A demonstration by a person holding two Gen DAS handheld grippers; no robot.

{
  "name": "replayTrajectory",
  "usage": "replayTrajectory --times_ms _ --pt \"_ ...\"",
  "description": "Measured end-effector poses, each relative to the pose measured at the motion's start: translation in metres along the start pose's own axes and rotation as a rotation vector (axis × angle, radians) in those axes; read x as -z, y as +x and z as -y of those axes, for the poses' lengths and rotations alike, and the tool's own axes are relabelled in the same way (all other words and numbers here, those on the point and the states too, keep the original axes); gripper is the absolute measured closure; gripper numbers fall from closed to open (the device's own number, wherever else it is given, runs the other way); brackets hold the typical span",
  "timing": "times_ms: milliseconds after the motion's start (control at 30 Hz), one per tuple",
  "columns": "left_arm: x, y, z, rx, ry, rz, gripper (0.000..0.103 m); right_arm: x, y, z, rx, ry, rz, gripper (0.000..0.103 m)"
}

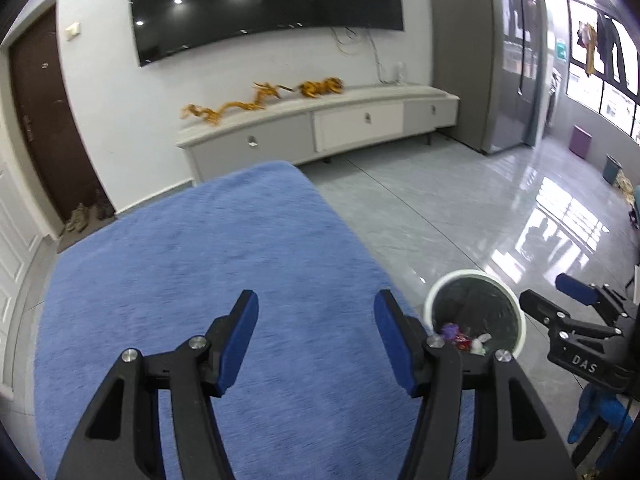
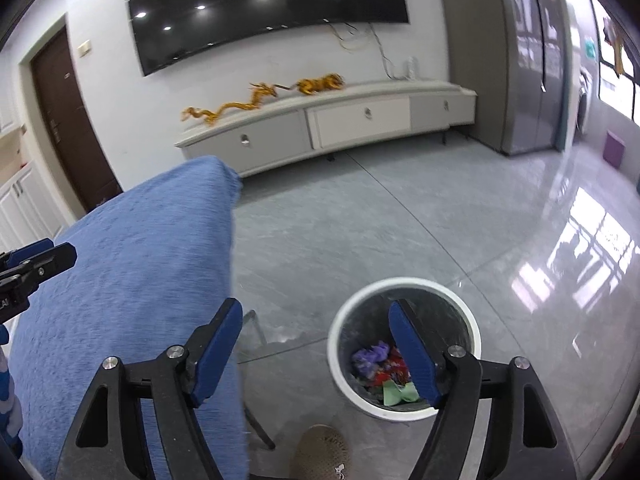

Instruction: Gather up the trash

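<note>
A white-rimmed round bin (image 2: 404, 282) stands on the floor right of the table; it holds crumpled trash (image 2: 382, 372) in purple, red and green. The bin also shows in the left wrist view (image 1: 472, 276). My left gripper (image 1: 316, 320) is open and empty above the blue tablecloth (image 1: 192, 264). My right gripper (image 2: 316, 340) is open and empty, its right finger over the bin's mouth, its left by the table edge. The right gripper shows in the left wrist view (image 1: 560, 300); the left gripper shows in the right wrist view (image 2: 36, 260).
The blue-covered table (image 2: 128, 280) has a metal leg (image 2: 256, 420) at its corner. A woven slipper (image 2: 322, 456) lies on the grey tile floor (image 2: 400, 220) in front of the bin. A low TV cabinet (image 2: 320, 124) with gold dragon ornaments and a wall TV stand beyond.
</note>
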State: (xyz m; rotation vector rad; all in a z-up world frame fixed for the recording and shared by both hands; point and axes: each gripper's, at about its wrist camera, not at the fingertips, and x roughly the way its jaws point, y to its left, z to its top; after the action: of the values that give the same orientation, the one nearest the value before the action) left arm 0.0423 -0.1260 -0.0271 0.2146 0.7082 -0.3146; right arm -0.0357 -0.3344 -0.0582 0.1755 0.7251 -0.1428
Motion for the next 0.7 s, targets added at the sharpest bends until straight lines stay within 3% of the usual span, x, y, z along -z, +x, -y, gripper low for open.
replayTrajectory --times_ms 167,533,600,700 --pt "0.010 -0.022 -0.028 -0.042 -0.053 0.050 0.036 -0.003 -0.016 -0.034 -0.013 -0.062 0.032 0.024" --pt "0.030 -0.048 -0.079 -0.086 -0.156 0.090 0.034 -0.002 -0.041 -0.085 -0.018 -0.174 0.097 0.016" --pt "0.033 -0.054 -0.085 -0.099 -0.171 0.105 0.034 0.000 -0.045 -0.092 -0.009 -0.186 0.111 0.008" --pt "0.034 -0.062 -0.091 -0.119 -0.187 0.132 0.033 -0.002 -0.049 -0.098 0.004 -0.194 0.135 0.006"
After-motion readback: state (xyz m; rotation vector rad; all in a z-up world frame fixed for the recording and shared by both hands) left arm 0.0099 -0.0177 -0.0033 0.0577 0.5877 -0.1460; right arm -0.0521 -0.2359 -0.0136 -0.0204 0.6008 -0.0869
